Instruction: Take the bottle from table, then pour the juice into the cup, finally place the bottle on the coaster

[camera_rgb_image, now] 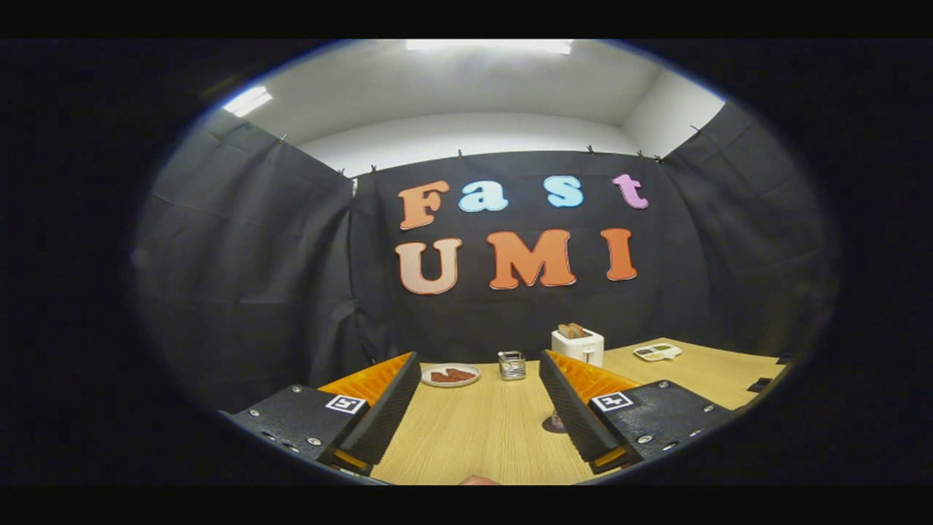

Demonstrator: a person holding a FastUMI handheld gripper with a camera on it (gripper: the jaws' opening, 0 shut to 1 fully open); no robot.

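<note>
- Wooden table (pixel 474 437) runs from under the gripper to the black cloth wall, in a booth under a white ceiling.
- Nearest: pinkish sliver (pixel 477 480) low between the fingers, too cut off to name. Could be the bottle's top or something else, cannot tell.
- gripper (pixel 477 368): released, fingers spread wide, nothing between them but bare wood.
- Dark round disc (pixel 554 424) with a small pinkish bit on it sits tight against the inner side of the right finger, half hidden. Possibly the coaster, not sure.
- Bottle's place: cannot fix it from this view.
- Handling, a guess: a juice bottle is probably smooth and a bit slippery, and the liquid shifts its weight when tipped. Take it mid-body below the shoulder, both fingers square on the sides, firm but not crushing if the plastic is thin.
- Beyond the fingertips: plate (pixel 450 375) with brown food just past the left finger, and a small striped cup (pixel 512 365) between the tips, standing upright.
- Farther: white toaster (pixel 578 345) with toast in it, beyond the right fingertip.
- Farthest right: flat white tray (pixel 657 352), well apart from the rest.
</note>
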